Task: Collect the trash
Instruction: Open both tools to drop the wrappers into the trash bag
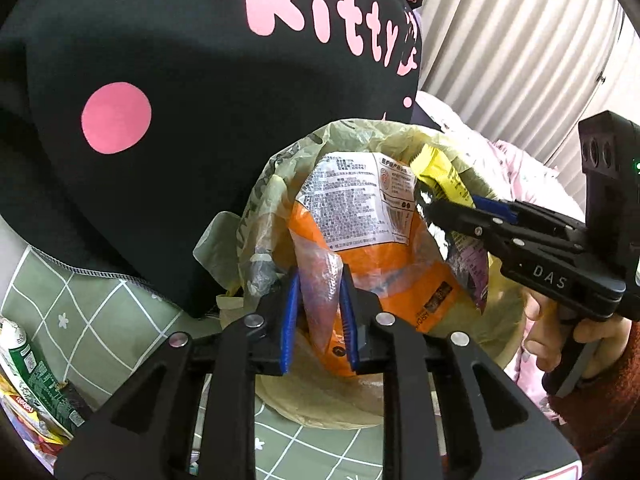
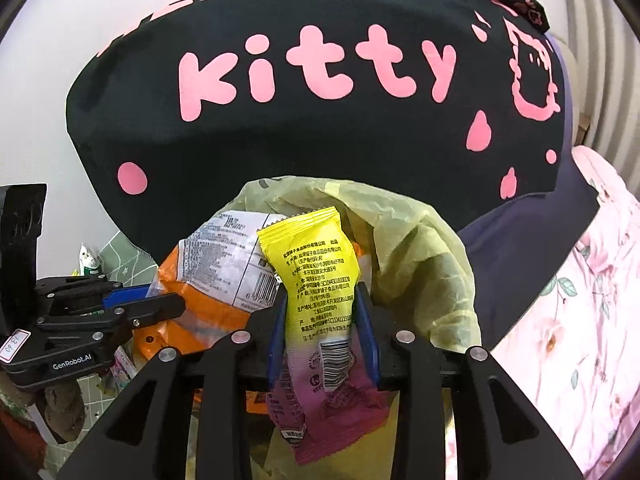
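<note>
Left side first: my left gripper [image 1: 319, 318] had its blue pads narrow around the clear end of the big orange snack bag [image 1: 372, 256], which was already poking down into the yellowish trash bag [image 1: 280, 184]. Honestly couldn't tell if the pads were really pinching or just brushing it. Over on the right, my right gripper [image 2: 323, 332] was partway open with the yellow-and-pink wrapper [image 2: 316, 280] standing between the pads, right over the bag's mouth. My worry: that bag's floppy and the rim sagged, so a loose wrapper could've slid down outside it. Count: two grippers, two wrappers in play, one trash bag, plus a few more packets [image 1: 28, 376] sitting far left.
</note>
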A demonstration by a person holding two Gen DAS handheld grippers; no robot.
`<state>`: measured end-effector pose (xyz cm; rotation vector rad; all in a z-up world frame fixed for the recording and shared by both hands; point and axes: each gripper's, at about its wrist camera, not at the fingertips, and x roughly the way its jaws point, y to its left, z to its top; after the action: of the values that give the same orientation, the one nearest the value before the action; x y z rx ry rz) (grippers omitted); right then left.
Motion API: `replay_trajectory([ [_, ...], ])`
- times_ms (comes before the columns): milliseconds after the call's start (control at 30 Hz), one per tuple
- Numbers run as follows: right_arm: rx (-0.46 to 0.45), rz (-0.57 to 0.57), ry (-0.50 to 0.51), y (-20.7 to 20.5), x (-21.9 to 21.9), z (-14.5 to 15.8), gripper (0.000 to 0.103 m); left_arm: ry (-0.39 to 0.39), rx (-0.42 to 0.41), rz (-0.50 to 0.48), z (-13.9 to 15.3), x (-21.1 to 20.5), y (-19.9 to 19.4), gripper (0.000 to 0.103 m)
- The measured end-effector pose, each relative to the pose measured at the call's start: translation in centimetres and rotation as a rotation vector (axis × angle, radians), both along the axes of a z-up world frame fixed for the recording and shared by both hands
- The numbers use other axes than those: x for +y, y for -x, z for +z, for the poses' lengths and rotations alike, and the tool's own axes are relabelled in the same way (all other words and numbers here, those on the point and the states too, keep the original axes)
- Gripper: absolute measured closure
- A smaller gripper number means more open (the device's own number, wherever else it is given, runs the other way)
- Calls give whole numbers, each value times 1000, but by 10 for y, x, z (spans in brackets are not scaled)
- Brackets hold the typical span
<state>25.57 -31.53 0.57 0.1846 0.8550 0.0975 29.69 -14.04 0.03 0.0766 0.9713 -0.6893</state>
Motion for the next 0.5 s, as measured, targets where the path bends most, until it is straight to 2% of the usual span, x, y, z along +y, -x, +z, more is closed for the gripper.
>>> replay_trajectory([
  [133,12,-23,-7,5,-1,1,71,10,1,-19,-1,-2,4,85],
  [200,-4,-41,-5,9,-2,4,65,24,0,-18,2,0,4,80],
  [367,-24,-77,16,18,-5,11,59,105,16,6,11,16,5,61],
  [500,-38,-85,36,25,-1,16,57,113,-32,51,21,28,15,58],
])
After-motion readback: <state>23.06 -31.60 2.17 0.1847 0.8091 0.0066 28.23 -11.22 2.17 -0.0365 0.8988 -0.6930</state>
